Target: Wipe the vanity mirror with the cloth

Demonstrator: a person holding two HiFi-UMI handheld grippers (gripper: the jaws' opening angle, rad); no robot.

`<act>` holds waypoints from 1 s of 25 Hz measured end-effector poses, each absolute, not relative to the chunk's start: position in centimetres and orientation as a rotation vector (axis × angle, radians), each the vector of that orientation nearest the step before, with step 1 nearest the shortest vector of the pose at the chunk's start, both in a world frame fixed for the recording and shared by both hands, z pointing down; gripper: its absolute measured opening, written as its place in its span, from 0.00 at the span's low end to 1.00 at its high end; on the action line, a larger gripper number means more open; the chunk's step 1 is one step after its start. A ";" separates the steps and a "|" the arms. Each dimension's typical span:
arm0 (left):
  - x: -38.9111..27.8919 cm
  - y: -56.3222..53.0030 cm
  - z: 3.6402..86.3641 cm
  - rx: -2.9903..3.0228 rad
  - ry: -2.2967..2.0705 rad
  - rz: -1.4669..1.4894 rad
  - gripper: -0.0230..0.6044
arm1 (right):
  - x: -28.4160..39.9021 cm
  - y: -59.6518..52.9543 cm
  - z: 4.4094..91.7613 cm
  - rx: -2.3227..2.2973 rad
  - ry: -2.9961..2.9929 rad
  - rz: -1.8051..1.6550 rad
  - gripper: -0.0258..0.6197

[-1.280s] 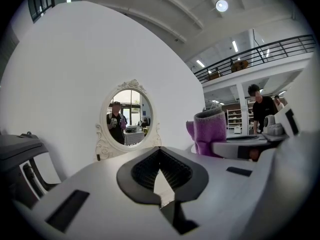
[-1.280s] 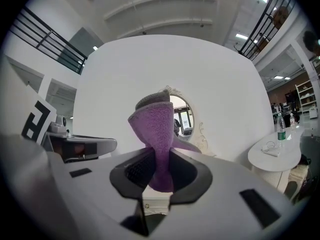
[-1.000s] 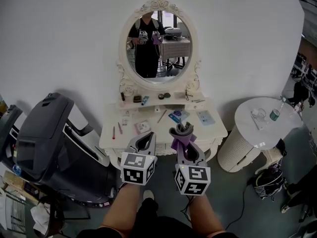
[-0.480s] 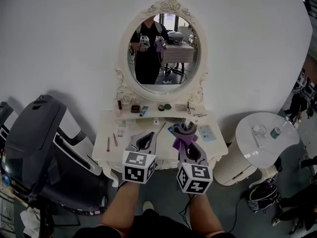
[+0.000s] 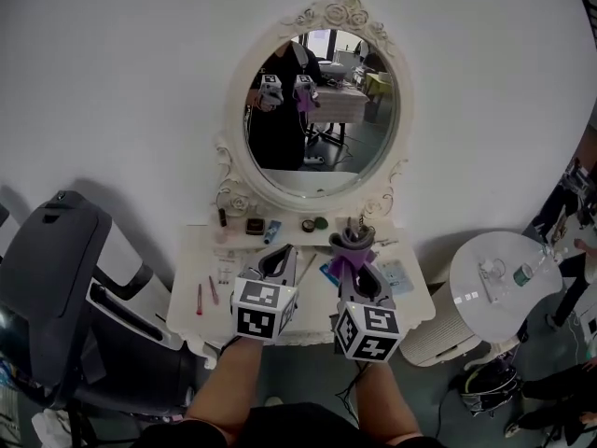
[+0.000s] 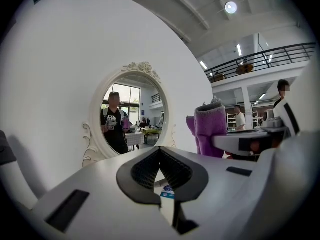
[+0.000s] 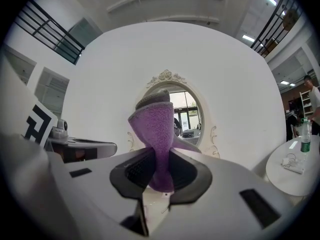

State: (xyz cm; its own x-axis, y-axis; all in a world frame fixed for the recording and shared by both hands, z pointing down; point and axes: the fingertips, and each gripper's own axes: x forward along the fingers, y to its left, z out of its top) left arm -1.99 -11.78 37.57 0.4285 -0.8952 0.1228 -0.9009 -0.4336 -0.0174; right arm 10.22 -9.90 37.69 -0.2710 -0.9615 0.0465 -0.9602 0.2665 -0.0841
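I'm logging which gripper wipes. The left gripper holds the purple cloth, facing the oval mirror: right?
No: the right gripper holds the purple cloth, facing the oval mirror. The right gripper view shows it clamped between those jaws; the left gripper is shut on nothing.

Your cloth (image 7: 156, 129) is rough, matt terry. The mirror (image 5: 322, 110) glass is glossy; its carved frame (image 5: 338, 13) is matt. Left claw (image 6: 159, 156) and right claw (image 7: 159, 156) are smooth grey plastic with ribbed black pads (image 6: 142, 171).
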 end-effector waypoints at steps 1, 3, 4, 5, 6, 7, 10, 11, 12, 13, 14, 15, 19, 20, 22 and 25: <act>-2.1 -12.4 37.6 2.617 -1.634 0.178 0.03 | 10.1 -10.4 37.7 -1.896 2.484 -0.149 0.16; -2.2 -13.5 37.8 2.625 -1.617 0.183 0.03 | 9.8 -11.4 37.9 -1.909 2.477 -0.153 0.16; -2.3 -13.9 37.9 2.625 -1.611 0.185 0.03 | 9.7 -11.9 38.1 -1.914 2.478 -0.157 0.16; -2.4 -14.3 38.0 2.624 -1.607 0.188 0.03 | 9.6 -12.4 38.3 -1.919 2.481 -0.162 0.16; -2.5 -14.7 38.2 2.621 -1.603 0.193 0.03 | 9.5 -12.8 38.4 -1.922 2.483 -0.168 0.16; -2.6 -15.0 38.5 2.616 -1.601 0.198 0.03 | 9.4 -13.3 38.6 -1.923 2.485 -0.175 0.16; -3.2 -15.9 39.3 2.589 -1.608 0.201 0.03 | 8.9 -14.6 39.0 -1.913 2.501 -0.184 0.16; -3.4 -16.3 39.5 2.581 -1.613 0.203 0.03 | 8.7 -15.1 39.0 -1.906 2.507 -0.183 0.16; -3.5 -16.8 39.7 2.575 -1.619 0.208 0.03 | 8.6 -15.7 39.0 -1.897 2.511 -0.182 0.16; -3.6 -17.4 39.8 2.570 -1.627 0.216 0.03 | 8.5 -16.4 39.0 -1.886 2.515 -0.183 0.16; -3.7 -17.9 39.9 2.562 -1.640 0.224 0.03 | 8.3 -17.2 39.0 -1.872 2.523 -0.185 0.16; -4.0 -18.4 39.9 2.549 -1.659 0.232 0.03 | 8.0 -18.0 39.1 -1.850 2.538 -0.190 0.16; -5.2 -21.1 39.8 2.500 -1.746 0.251 0.03 | 6.4 -21.2 39.0 -1.720 2.608 -0.190 0.16; -5.2 -22.0 39.7 2.494 -1.763 0.259 0.03 | 6.2 -22.1 38.8 -1.694 2.619 -0.182 0.16; -4.9 -23.8 39.2 2.490 -1.787 0.273 0.03 | 6.3 -24.1 38.2 -1.650 2.628 -0.175 0.16; -3.7 -26.6 38.2 2.489 -1.813 0.274 0.03 | 7.5 -27.1 37.2 -1.627 2.621 -0.168 0.16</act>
State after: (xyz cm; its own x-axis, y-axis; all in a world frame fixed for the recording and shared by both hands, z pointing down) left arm -3.70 -26.64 38.22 0.2970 -0.9392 0.1724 -0.9482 -0.3114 -0.0631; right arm 7.51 -27.14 37.16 -0.4447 -0.8956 0.0131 -0.8899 0.4402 -0.1195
